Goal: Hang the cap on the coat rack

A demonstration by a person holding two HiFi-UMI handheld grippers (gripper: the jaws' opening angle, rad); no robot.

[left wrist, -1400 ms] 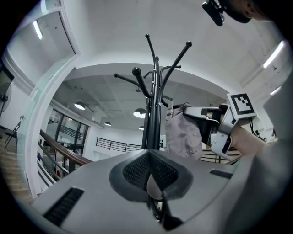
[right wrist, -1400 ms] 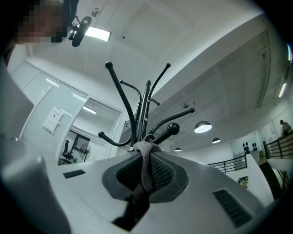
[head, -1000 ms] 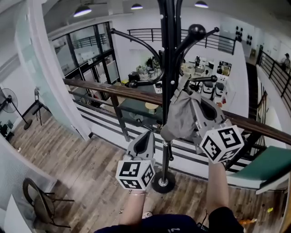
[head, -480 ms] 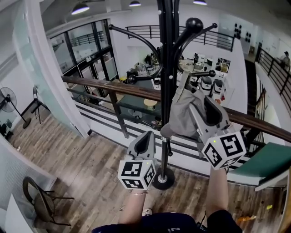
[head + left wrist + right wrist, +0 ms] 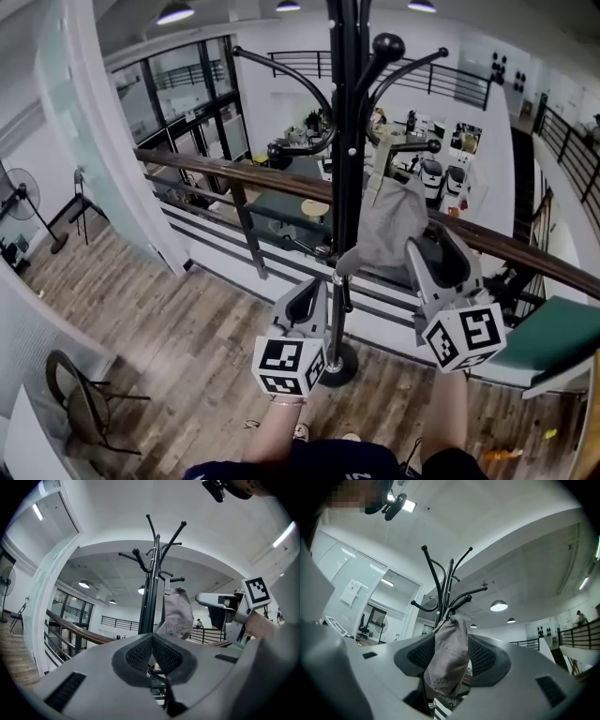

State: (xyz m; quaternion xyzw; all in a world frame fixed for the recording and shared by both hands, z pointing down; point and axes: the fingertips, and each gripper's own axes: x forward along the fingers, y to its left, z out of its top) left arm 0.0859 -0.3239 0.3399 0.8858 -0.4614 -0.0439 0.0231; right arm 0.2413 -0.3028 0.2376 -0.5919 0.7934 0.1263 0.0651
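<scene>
Nearest are the person's two forearms, each holding one gripper, two in all. Each gripper carries one cube with black-and-white square markers, the only print that shows.

The left gripper [image 5: 316,287] is held low beside the pole with its tongs pressed together; in the left gripper view [image 5: 152,639] the two ribbed pads meet at a point with nothing between them.

The right gripper [image 5: 433,246] is higher, just below the cap [image 5: 394,220]. Its tongs are spreading. In the right gripper view [image 5: 451,644] the one grey cap [image 5: 447,660] hangs down between the two dark pads, and neither pad presses it.

The cap hangs by its back strap from a short arm of the single black coat rack [image 5: 347,141], on the rack's right side with the peak pointing down. Three ball-tipped arms of the rack show in the head view. Its round base [image 5: 337,367] stands on the wood-plank floor [image 5: 178,347].

One chair [image 5: 80,405] is at the lower left. Behind the rack runs one wooden handrail [image 5: 234,176] on dark posts. A lower level with desks lies beyond it. Three ceiling lamps [image 5: 176,14] shine along the top edge.
</scene>
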